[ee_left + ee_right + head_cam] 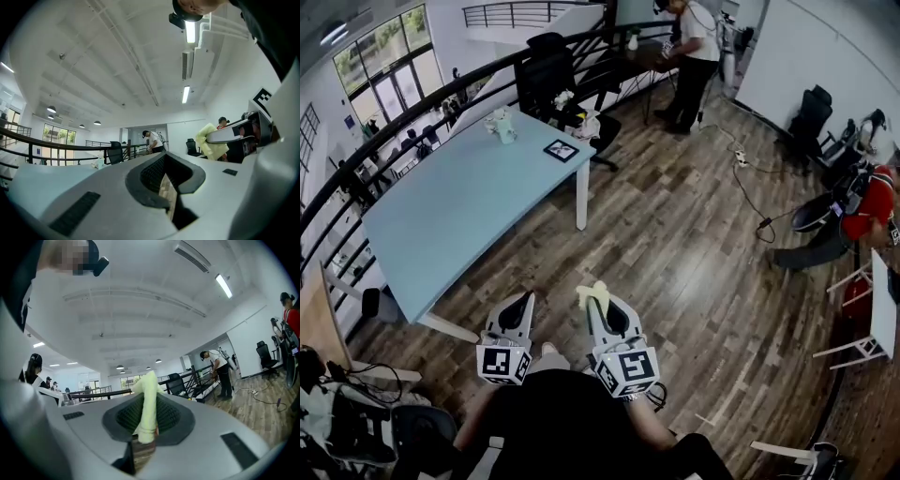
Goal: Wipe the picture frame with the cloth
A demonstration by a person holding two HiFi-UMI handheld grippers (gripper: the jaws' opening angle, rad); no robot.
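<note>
The picture frame [561, 150], small, dark and square, lies flat near the far right corner of the light blue table [441, 216]. Both grippers are held close to the body, well short of the table and pointing toward it. My right gripper [598, 298] [145, 427] is shut on a pale yellow cloth [594, 291] [149, 404] that sticks up out of the jaws. The cloth [211, 140] also shows at the right of the left gripper view. My left gripper [523, 302] [166, 185] is shut with nothing in it; only wood floor shows through its slit.
A few small items [500, 124] stand at the table's far end. A black office chair [546, 70] is behind the table beside a curved railing [412, 108]. One person [689, 56] stands at the back, another in red [867, 206] sits at right. A cable [750, 187] crosses the wood floor.
</note>
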